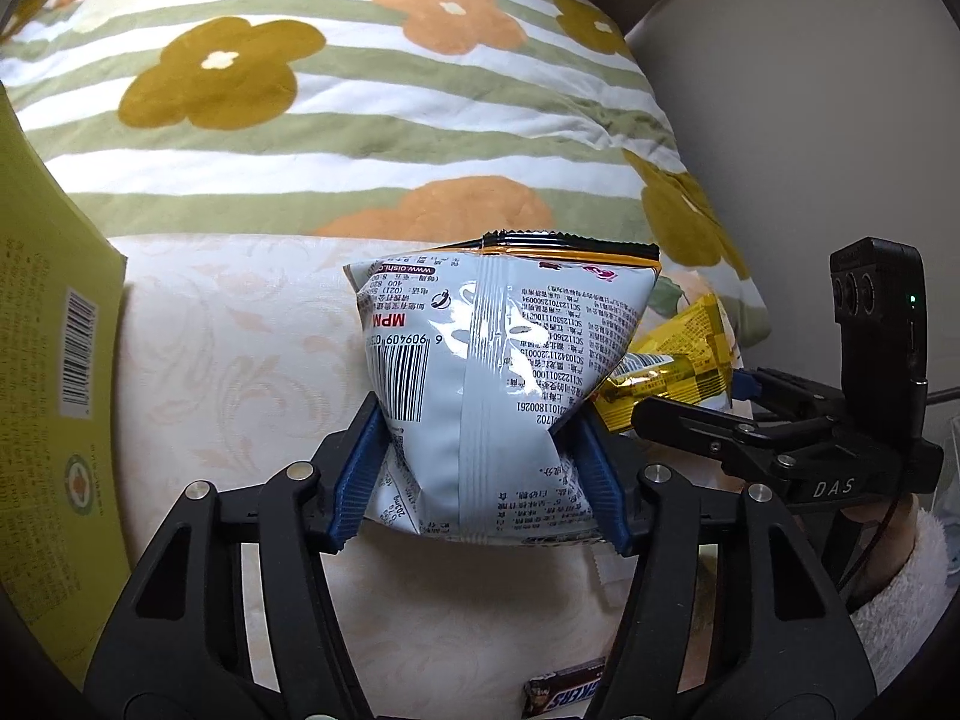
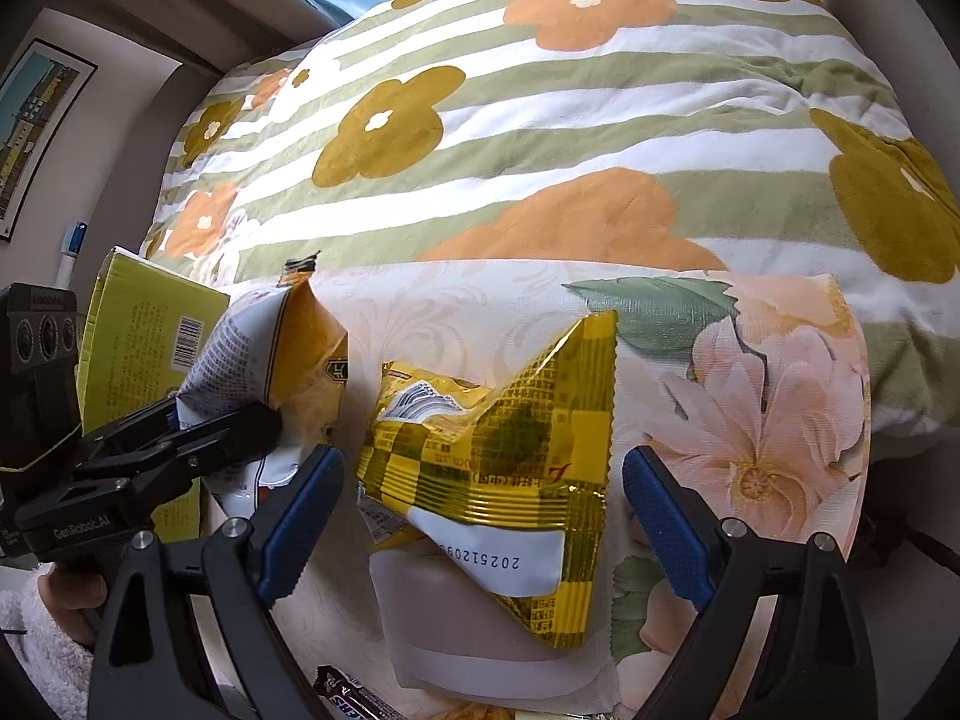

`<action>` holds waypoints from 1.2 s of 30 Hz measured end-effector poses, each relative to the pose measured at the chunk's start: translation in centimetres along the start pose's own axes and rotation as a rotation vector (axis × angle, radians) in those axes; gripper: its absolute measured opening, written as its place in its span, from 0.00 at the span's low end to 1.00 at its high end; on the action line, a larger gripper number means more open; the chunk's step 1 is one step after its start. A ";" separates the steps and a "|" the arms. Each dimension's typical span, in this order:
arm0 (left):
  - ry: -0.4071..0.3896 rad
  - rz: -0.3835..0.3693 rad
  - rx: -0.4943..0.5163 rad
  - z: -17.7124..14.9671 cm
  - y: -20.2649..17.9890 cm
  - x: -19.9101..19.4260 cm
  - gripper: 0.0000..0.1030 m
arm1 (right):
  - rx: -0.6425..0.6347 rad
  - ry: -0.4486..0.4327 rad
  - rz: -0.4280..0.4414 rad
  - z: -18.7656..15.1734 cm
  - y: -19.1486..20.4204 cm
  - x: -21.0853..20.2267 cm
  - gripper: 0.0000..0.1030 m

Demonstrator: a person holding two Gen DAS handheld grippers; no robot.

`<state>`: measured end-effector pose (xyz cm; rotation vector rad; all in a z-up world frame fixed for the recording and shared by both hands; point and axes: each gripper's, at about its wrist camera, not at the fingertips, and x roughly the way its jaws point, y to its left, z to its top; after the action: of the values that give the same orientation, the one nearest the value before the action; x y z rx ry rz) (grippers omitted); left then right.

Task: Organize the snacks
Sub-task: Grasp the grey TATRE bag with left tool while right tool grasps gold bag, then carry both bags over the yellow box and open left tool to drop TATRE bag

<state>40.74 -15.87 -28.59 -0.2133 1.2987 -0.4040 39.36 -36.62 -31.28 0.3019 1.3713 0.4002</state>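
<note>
A white-backed snack bag with a barcode and an orange-black top seam stands pinched at its lower part between the blue pads of my left gripper, which is shut on it. The right wrist view shows the same bag from its orange side, with the left gripper on it. A yellow checked snack packet lies on the cream cloth between the wide-apart fingers of my right gripper. Those fingers are open, with gaps on both sides of the packet. That packet also peeks out behind the white bag.
A yellow-green box stands at the left. A Snickers bar lies at the near edge. A striped flowered quilt rises behind. A white tissue lies under the yellow packet. White fleece sleeves show.
</note>
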 end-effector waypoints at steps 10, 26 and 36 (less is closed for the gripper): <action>-0.007 0.029 -0.017 -0.6 0.4 -0.9 0.55 | -0.039 0.009 0.024 -0.3 1.0 0.6 0.61; -0.135 0.053 0.021 -2.0 -2.3 -8.1 0.55 | -0.067 -0.171 0.022 -2.4 4.3 -6.0 0.45; -0.230 0.063 0.014 -4.1 -3.2 -14.9 0.55 | -0.144 -0.270 0.031 -3.9 8.4 -11.6 0.45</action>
<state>33.12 -12.43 -15.19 -0.2006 1.0740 -0.3244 33.00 -34.35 -18.05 0.2485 1.0686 0.4643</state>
